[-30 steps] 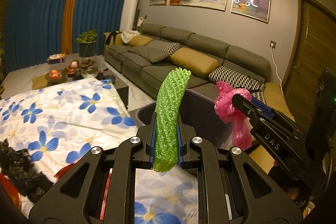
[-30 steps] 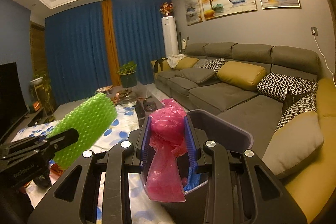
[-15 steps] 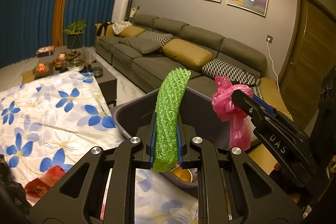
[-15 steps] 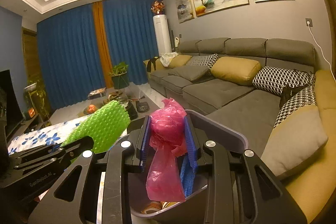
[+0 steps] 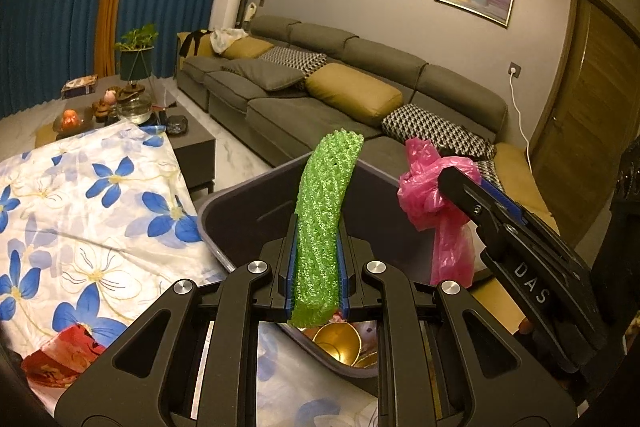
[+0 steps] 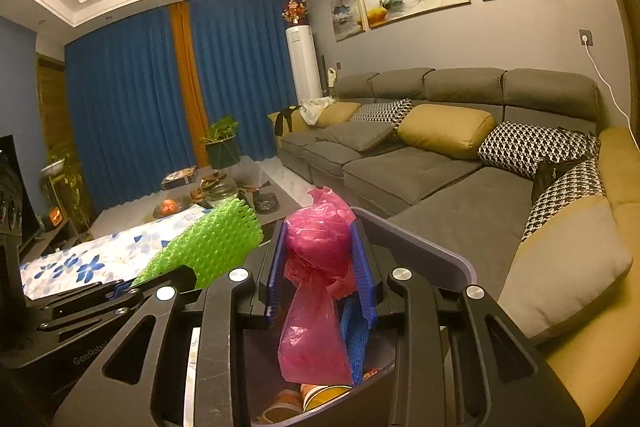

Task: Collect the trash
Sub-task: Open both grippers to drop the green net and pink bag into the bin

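Note:
My left gripper (image 5: 318,247) is shut on a green foam net sleeve (image 5: 326,211) that stands upright over the near rim of a dark grey bin (image 5: 248,211). My right gripper (image 6: 322,247) is shut on a crumpled pink plastic bag (image 6: 316,307) that hangs over the same bin (image 6: 424,247). The right gripper (image 5: 476,187) with the pink bag (image 5: 436,203) shows at the right of the left wrist view. The green sleeve (image 6: 212,247) shows at the left of the right wrist view. Gold cups (image 5: 336,341) and other trash lie inside the bin.
A table with a white cloth with blue flowers (image 5: 88,211) lies left of the bin, with a red wrapper (image 5: 60,359) on it. A grey sofa (image 6: 420,155) with cushions runs behind. A low dark coffee table (image 5: 188,143) with small items stands beyond.
Both grippers have moved forward over the bin with their loads. The bin's inside and the gold cups have come into view below the fingers.

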Action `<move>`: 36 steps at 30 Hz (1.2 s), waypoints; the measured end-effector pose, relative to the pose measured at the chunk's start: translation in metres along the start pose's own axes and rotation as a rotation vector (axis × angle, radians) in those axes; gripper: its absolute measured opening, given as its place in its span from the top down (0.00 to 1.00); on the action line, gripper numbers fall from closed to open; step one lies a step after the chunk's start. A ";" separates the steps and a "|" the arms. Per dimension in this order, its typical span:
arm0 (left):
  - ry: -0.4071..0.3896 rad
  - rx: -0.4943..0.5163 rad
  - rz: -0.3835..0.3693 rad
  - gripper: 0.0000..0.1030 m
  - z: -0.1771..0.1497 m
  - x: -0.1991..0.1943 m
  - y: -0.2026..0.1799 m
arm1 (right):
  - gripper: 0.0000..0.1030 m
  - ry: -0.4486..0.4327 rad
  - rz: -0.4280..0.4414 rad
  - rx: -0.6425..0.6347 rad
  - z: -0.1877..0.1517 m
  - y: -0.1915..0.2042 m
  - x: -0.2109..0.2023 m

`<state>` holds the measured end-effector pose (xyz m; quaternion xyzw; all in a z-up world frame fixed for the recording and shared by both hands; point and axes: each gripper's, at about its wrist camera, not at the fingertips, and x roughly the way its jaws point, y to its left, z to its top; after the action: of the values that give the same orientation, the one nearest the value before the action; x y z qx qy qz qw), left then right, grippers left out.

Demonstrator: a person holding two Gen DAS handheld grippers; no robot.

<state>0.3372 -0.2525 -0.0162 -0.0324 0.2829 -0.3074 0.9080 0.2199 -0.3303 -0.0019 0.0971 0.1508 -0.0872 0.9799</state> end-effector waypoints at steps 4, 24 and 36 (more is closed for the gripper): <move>0.006 -0.001 -0.004 0.86 0.000 0.005 -0.001 | 0.68 0.004 -0.004 0.001 -0.001 -0.001 0.003; 0.030 -0.009 -0.030 0.85 -0.003 0.025 -0.004 | 0.67 0.016 -0.021 0.012 0.000 -0.009 0.016; 0.001 -0.063 0.024 0.26 -0.005 0.019 0.017 | 0.52 0.024 -0.003 0.049 0.000 -0.018 0.021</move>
<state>0.3560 -0.2494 -0.0340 -0.0576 0.2933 -0.2873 0.9100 0.2357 -0.3509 -0.0114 0.1220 0.1604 -0.0911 0.9752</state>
